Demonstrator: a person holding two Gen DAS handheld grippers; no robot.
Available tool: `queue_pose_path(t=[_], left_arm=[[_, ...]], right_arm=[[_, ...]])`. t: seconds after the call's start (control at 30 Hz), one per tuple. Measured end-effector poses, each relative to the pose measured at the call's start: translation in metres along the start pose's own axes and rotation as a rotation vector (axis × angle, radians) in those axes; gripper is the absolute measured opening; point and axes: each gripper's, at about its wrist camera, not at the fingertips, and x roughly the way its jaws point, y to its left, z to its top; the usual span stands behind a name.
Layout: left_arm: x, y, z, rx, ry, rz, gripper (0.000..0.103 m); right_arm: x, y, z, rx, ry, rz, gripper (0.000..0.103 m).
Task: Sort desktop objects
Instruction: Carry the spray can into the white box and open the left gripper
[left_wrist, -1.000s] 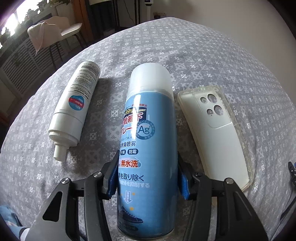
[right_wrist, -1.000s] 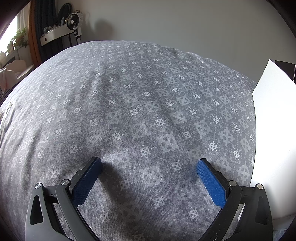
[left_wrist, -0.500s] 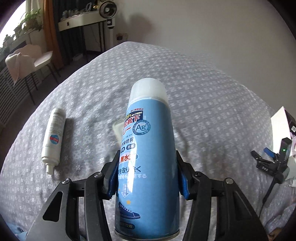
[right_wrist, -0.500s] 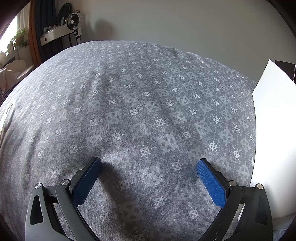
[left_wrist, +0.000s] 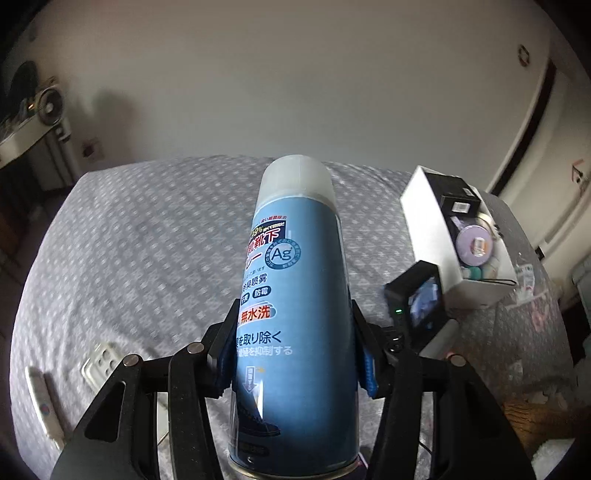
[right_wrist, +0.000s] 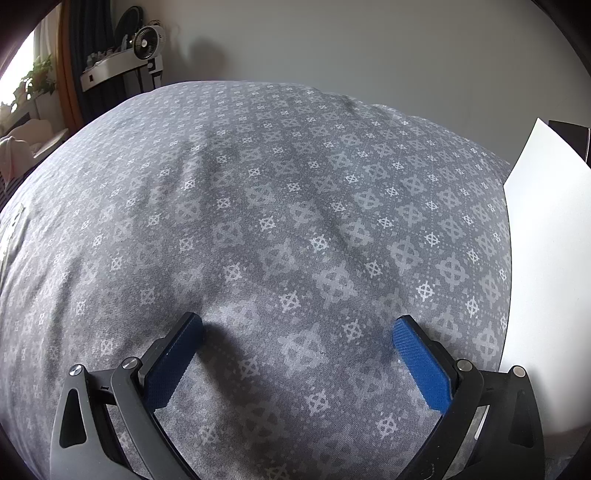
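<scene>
The blue spray can (left_wrist: 295, 325) is raised off the grey patterned bedspread (left_wrist: 147, 236), clamped at its lower body between the blue pads of the left gripper (left_wrist: 295, 354), one pad pressed on each side. Its frosted white cap (left_wrist: 297, 179) points away toward the far wall. The label carries Japanese print: an "Ag" mark in a ring, "無水洗" in red on a pale band, and beneath it "を取り除く" and "抑制する" in white; a shoe drawing sits near the base.

To the right, well apart from the can, a white box (left_wrist: 424, 229) lies on the bedspread with small items inside, among them a lilac round tin (left_wrist: 474, 243) and a black carton (left_wrist: 460, 205). Just nearer than the box is the right gripper's camera unit (left_wrist: 415, 299), its small screen lit.

Low on the left, a clear phone case (left_wrist: 101, 362) and a white bottle (left_wrist: 42, 400) lie on the cloth, blurred.

In the right wrist view, the right gripper (right_wrist: 297, 350) rests on the bedspread with its blue pads spread wide, nothing between them; the white box wall (right_wrist: 546, 280) stands at its right.
</scene>
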Motion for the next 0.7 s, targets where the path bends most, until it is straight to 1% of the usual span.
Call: queue_pose_path(t=[0.07, 0.17, 0.3, 0.43, 0.53, 0.6, 0.7], left_arm=[[0.01, -0.039, 0.019, 0.096, 0.028, -0.04, 0.05], [0.025, -0.097, 0.037, 0.227, 0.072, -0.093, 0.05], [0.05, -0.182, 0.048, 0.437, 0.091, -0.124, 0.05], [0.08, -0.246, 0.05, 0.513, 0.135, -0.185, 0.05], [0.099, -0.287, 0.049, 0.562, 0.136, -0.198, 0.05], [0.11, -0.309, 0.048, 0.58, 0.14, -0.204, 0.05], [0.125, -0.335, 0.048, 0.617, 0.127, -0.192, 0.05]], right_arm=[[0.0, 0.0, 0.0, 0.0, 0.0, 0.0, 0.103], [0.0, 0.0, 0.0, 0.0, -0.002, 0.0, 0.103], [0.001, 0.0, 0.0, 0.0, -0.003, 0.0, 0.103], [0.001, 0.0, 0.0, 0.0, -0.002, 0.001, 0.103], [0.001, 0.0, 0.0, -0.001, -0.002, 0.0, 0.103], [0.001, 0.0, 0.0, -0.001, -0.002, 0.001, 0.103], [0.001, 0.0, 0.0, -0.001, -0.003, 0.0, 0.103]])
